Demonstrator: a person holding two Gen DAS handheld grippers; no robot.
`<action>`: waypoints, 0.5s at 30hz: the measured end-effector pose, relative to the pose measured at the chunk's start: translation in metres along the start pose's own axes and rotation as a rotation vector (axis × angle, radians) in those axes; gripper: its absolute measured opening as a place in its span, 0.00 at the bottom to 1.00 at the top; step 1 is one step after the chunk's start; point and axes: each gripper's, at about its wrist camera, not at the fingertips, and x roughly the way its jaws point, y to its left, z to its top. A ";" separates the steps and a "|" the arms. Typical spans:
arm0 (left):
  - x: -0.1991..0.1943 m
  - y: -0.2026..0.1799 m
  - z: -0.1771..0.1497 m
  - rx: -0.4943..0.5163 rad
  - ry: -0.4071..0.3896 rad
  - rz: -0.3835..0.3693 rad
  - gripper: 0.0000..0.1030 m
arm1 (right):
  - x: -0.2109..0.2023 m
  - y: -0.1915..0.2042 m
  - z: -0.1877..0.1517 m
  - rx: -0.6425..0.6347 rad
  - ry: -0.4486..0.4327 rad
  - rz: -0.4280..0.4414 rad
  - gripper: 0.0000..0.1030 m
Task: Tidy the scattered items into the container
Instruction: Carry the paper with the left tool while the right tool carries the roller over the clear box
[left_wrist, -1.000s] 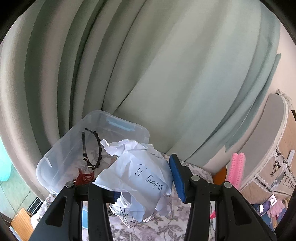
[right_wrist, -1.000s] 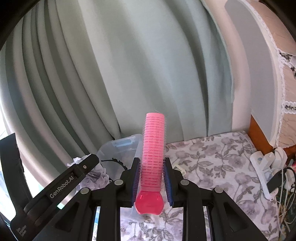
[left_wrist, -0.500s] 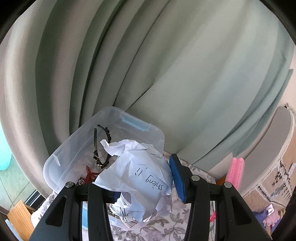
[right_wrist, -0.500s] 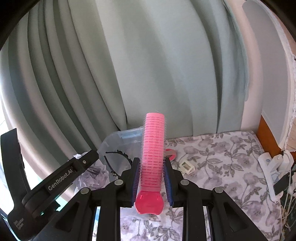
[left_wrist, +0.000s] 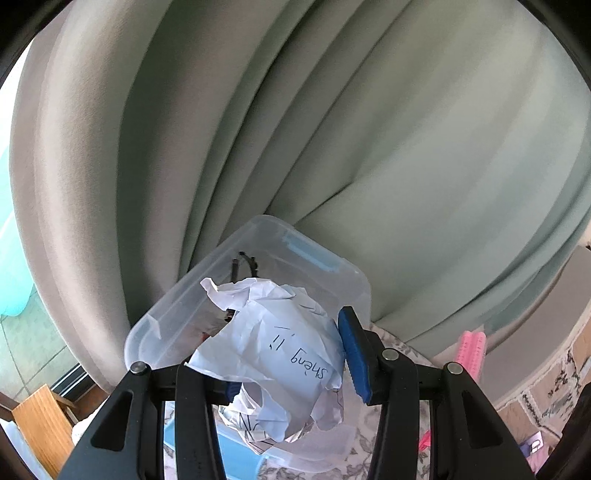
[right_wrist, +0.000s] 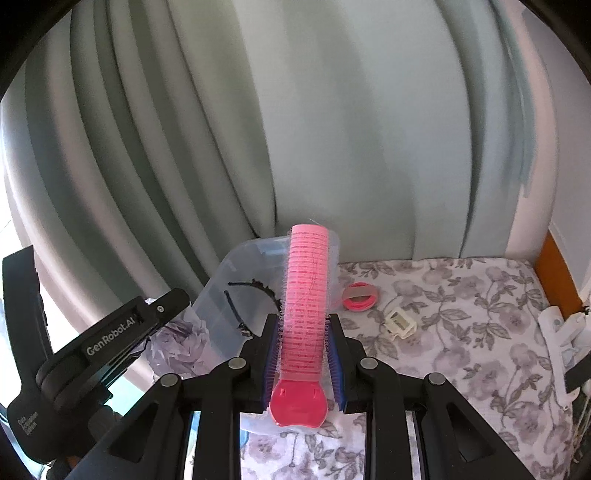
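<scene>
Both hand-held grippers have drawn closer to the clear plastic container (left_wrist: 177, 314), which now sits larger and more central in each view than a second ago. Between its blue pads the left hand-held gripper (left_wrist: 288, 354) grasps a crumpled sheet of white paper (left_wrist: 273, 354) with handwriting on it, held over the near rim of the container. The right hand-held gripper (right_wrist: 302, 354) is clenched on a pink hair roller (right_wrist: 304, 306), which stands upright between the pads with its pink clip end toward the camera, in front of the container's right side. Inside the container lies a black toothed headband (right_wrist: 251, 291). On the floral bedsheet (right_wrist: 461, 332) just right of the container rest a pink round compact (right_wrist: 360, 295) and, near it, a cream hair claw clip (right_wrist: 399, 323). Pale green curtains (right_wrist: 332, 129) hang behind.
</scene>
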 end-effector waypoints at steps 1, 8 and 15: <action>0.001 0.002 0.000 -0.004 0.002 0.003 0.47 | 0.003 0.002 -0.001 -0.004 0.006 0.003 0.26; 0.010 0.016 0.001 -0.034 0.017 0.027 0.47 | 0.026 0.012 -0.008 -0.034 0.060 0.021 0.26; 0.015 0.025 0.001 -0.048 0.029 0.039 0.47 | 0.041 0.023 -0.013 -0.060 0.093 0.032 0.26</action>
